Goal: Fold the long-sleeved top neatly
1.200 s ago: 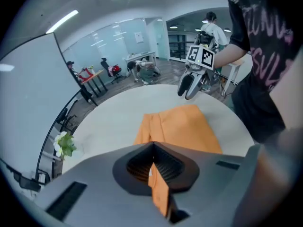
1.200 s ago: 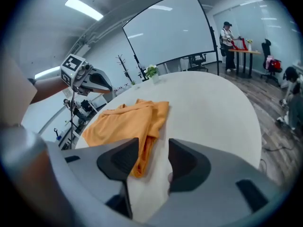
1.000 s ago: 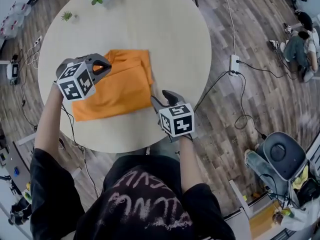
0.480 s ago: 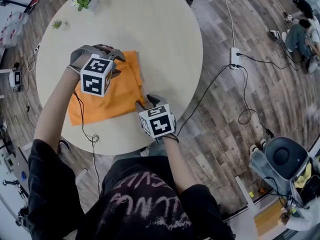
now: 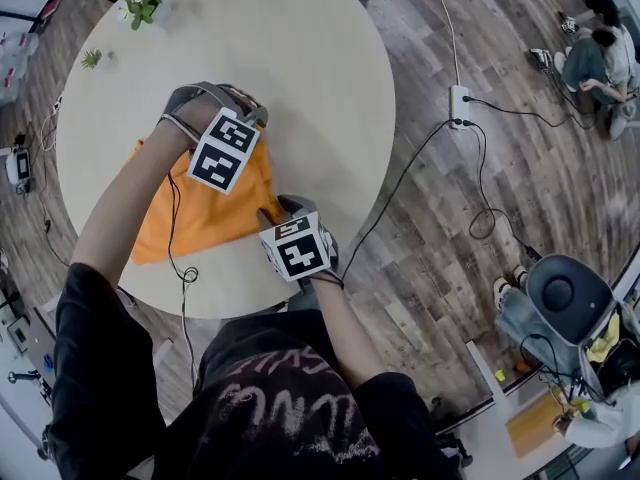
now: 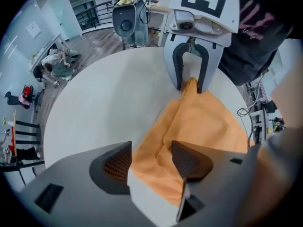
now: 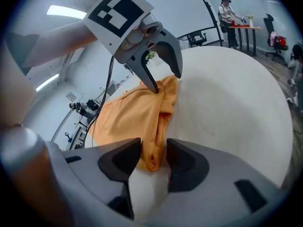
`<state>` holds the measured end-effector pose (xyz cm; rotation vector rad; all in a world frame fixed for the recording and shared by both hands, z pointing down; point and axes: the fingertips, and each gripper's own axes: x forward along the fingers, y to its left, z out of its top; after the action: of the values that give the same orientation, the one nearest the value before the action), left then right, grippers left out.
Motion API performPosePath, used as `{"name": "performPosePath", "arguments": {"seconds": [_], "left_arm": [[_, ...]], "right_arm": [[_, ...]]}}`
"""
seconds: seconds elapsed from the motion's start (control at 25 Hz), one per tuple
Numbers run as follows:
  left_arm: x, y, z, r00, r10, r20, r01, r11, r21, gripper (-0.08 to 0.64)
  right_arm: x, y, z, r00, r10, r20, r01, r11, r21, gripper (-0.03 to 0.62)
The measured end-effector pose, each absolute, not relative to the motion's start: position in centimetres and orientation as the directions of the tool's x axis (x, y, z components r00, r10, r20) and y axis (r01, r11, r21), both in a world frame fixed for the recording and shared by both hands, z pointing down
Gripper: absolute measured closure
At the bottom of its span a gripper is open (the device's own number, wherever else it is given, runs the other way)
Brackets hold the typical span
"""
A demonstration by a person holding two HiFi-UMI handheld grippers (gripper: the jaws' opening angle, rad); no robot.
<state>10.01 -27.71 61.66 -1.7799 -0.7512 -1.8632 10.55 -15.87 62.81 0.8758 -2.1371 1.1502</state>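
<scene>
"Where's the long-sleeved top (image 5: 195,223) now?"

"Lying on the round table (image 5: 300,68), on the side nearest the person. It's partly folded and bunched along one edge."

"And the grippers?"

"The left gripper (image 6: 150,161) points straight down, further in over the table. Its jaws are spreading apart. There's orange cloth in the gap, but the pads aren't pressing on it. The right gripper (image 7: 154,161) is by the table's near edge, slanting down. Its jaws are coming together round a thick folded ridge of the top, and I'd say they haven't pinched it yet."

"So what could go wrong?"

"To my eye, the right one. That ridge looks like several layers. If the jaws catch only the outer layer, the rest should sag when it lifts and the fold would come out crooked."

"And the left?"

"The cloth is rumpled up between its open fingers (image 6: 189,162). If it pulls away at an angle, a pad could snag a wrinkle and drag the far edge out of line."

"Anything else?"

"A cable (image 5: 176,230) trails across the top toward the table's near edge. A wide sweep of the arm might pull it over the cloth and ruffle it. The top also sits close to that edge, so a hard tug that way could slide a corner off the table."
</scene>
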Motion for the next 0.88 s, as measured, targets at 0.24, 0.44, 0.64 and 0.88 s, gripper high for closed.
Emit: {"name": "performPosePath", "arguments": {"seconds": [0.24,0.44,0.64,0.88], "left_arm": [[9.1,-26.8,63.4,-0.143,0.112,0.983,0.668,-0.722,0.18,0.295],[8.9,-26.6,63.8,-0.192,0.163,0.968,0.636,-0.73,0.249,0.314],[8.2,-25.8,63.9,-0.237,0.21,0.949,0.6,-0.736,0.313,0.422],[10.9,-26.7,62.0,-0.1,0.157,0.983,0.611,-0.769,0.185,0.476]], "right_arm": [[10.5,-16.0,62.9,-0.626,-0.263,0.734,-0.761,0.409,-0.503,0.43],[10.8,-16.1,63.3,-0.607,-0.256,0.752,-0.768,0.431,-0.474,0.463],[11.1,-16.3,63.7,-0.595,-0.281,0.753,-0.78,0.427,-0.457,0.534],[13.0,-16.5,63.4,-0.57,-0.324,0.755,-0.806,0.398,-0.438,0.558]]}}
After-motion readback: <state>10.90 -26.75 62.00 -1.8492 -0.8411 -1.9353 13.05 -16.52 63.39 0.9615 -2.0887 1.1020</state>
